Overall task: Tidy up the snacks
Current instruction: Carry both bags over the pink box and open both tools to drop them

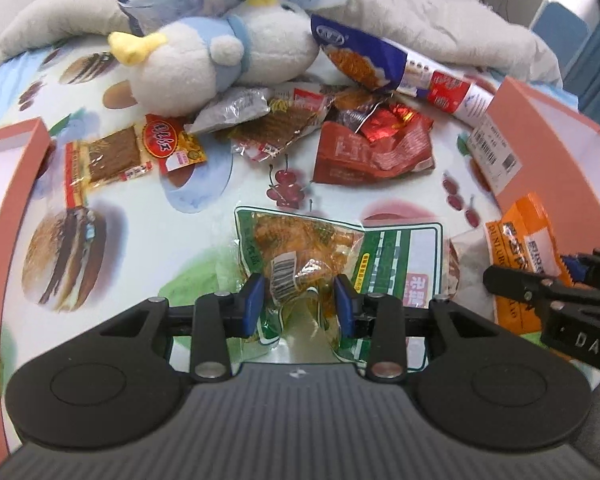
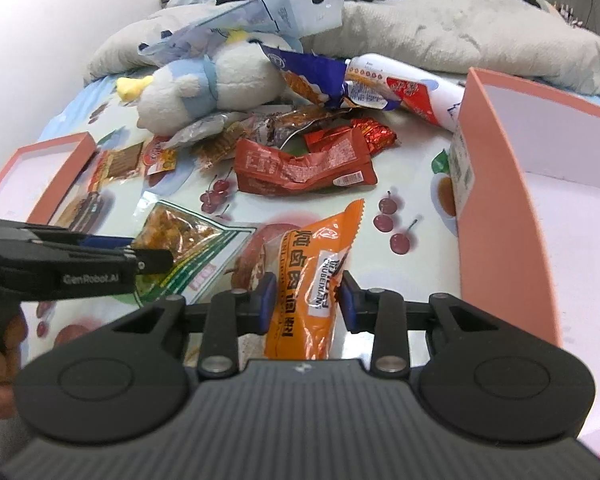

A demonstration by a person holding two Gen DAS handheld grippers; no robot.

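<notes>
1. Left tool (image 1: 299, 304): blue-padded fingers stand either side of a crinkled green-and-clear plastic snack packet (image 1: 320, 256) filled with orange-brown pieces. The pads press its bunched near end, so the tool is closed on the packet. The packet lies on the bed sheet printed with burgers and cherries (image 1: 140, 240), in front of centre.
2. Right tool (image 2: 305, 302): fingers narrowed onto a long orange plastic snack pouch with black lettering (image 2: 316, 272). Both pads touch its sides; it is gripped. The pouch's serrated far end points away, toward the pile.
3. The orange pouch sits just beside the green packet, on its right, and near the wall of a salmon-pink cardboard box with a white inside (image 2: 500, 184).
4. A second, shallower salmon-pink cardboard tray (image 2: 44, 164) lies at the left edge of the bed, well apart from the first.
5. Farther back, a loose pile: a crumpled dark red foil bag (image 1: 372, 152), a flat clear packet with a brown strip (image 1: 108, 156), and a blue-and-white bag picturing noodles (image 1: 364, 56).
6. A white-and-blue plush bird with a yellow beak (image 1: 220, 64) lies on its side, touching the pile's far edge.
7. A grey blanket (image 2: 460, 32) is bunched behind everything.
</notes>
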